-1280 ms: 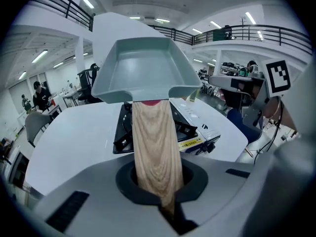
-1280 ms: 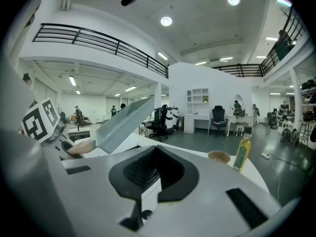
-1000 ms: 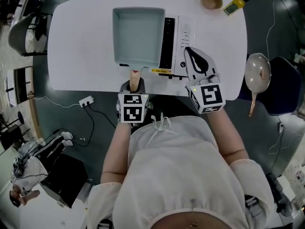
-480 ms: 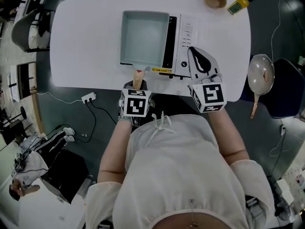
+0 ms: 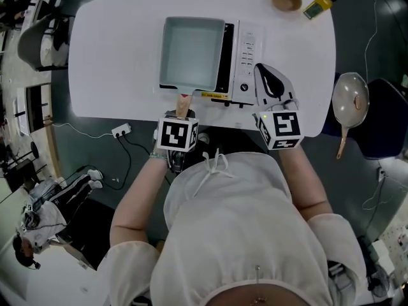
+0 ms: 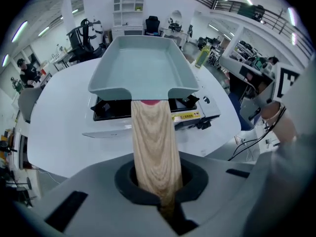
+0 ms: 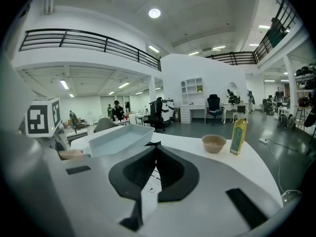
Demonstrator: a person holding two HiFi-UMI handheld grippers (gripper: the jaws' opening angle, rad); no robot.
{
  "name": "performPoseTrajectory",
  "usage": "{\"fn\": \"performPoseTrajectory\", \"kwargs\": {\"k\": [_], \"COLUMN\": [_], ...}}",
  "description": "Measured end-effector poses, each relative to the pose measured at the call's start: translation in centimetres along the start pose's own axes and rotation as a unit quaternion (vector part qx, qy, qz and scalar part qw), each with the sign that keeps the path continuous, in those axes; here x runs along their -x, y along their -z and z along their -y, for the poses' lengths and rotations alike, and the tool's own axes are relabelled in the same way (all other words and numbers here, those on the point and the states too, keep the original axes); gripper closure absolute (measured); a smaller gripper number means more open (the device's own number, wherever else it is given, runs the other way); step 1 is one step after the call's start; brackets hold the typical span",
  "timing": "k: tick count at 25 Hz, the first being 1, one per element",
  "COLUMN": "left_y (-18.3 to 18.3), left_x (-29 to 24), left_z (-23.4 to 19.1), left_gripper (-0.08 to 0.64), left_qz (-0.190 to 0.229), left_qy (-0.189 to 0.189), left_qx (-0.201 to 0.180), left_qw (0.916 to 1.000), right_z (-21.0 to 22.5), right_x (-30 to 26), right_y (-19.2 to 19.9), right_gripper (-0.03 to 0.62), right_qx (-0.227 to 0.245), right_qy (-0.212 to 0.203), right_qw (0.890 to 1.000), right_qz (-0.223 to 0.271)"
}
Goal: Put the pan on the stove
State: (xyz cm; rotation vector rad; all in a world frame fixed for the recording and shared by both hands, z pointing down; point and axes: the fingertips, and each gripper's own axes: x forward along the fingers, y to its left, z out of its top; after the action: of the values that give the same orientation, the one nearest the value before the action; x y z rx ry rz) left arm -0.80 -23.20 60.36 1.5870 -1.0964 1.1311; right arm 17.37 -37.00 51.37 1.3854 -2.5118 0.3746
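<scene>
Pan [image 5: 191, 53] sits over the stove [image 5: 248, 50]; your left gripper [image 5: 181, 115] clamps its wooden handle [image 6: 153, 142], your right gripper [image 5: 268, 75] is pinched together on nothing.

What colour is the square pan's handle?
The handle is pale beige wood grain, red where it meets the pan; clearest in the left gripper view.
</scene>
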Motion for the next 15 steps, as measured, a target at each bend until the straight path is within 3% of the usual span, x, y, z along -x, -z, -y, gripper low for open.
{"fn": "performPoseTrajectory", "kwargs": {"k": [3, 5, 11, 14, 15], "left_y": [-0.3, -0.7, -0.9, -1.1, -1.2], "left_x": [0.2, 0.4, 0.4, 0.7, 0.9], "left_z": [1.3, 1.8, 2.3, 3.3, 3.4], "left_gripper": [0.537, 0.535, 0.521, 0.328, 0.302], "left_qz": [-0.014, -0.018, -0.017, -0.011, -0.008], "left_qy": [0.052, 0.067, 0.085, 0.119, 0.124], "left_qx": [0.046, 0.067, 0.079, 0.089, 0.09], "left_qw": [0.9975, 0.9954, 0.9931, 0.9888, 0.9882], "right_z": [0.3, 0.4, 0.5, 0.5, 0.5], "right_x": [-0.1, -0.2, -0.4, -0.2, -0.1], "right_y": [0.2, 0.3, 0.3, 0.3, 0.2], "right_gripper": [0.588, 0.588, 0.588, 0.588, 0.588], "right_qx": [-0.008, -0.012, -0.016, -0.017, -0.017], "right_qy": [0.001, 0.001, 0.0, 0.004, 0.005], "right_qw": [1.0, 1.0, 1.0, 1.0, 1.0], "right_qz": [-0.003, -0.003, -0.004, -0.004, -0.003]}}
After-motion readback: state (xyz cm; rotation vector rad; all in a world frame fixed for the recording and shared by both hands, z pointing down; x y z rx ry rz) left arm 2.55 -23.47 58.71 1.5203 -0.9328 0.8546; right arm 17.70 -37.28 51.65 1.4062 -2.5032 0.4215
